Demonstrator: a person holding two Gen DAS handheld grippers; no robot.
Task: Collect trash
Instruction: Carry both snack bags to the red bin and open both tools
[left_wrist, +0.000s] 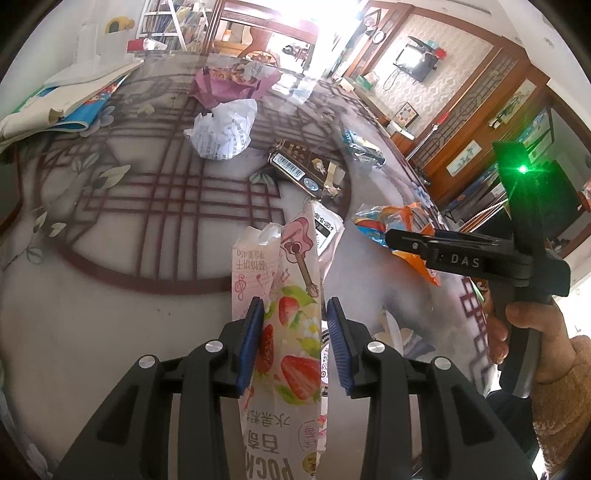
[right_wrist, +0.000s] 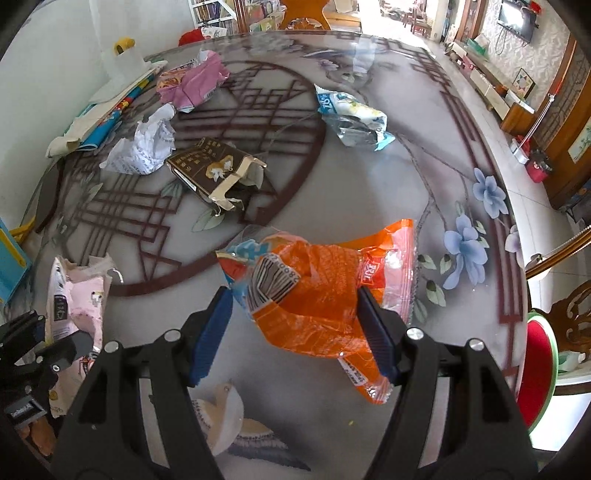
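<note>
A pink strawberry snack wrapper lies on the table between the blue pads of my left gripper; the jaws stand open around it with gaps on both sides. It also shows at the left of the right wrist view. An orange crumpled wrapper lies between the pads of my right gripper, which is wide open around it. The orange wrapper and the right gripper body show in the left wrist view.
On the round patterned table lie a brown torn box, a white crumpled bag, a pink-purple wrapper and a blue-white wrapper. Books lie at the far left. A chair stands at the right.
</note>
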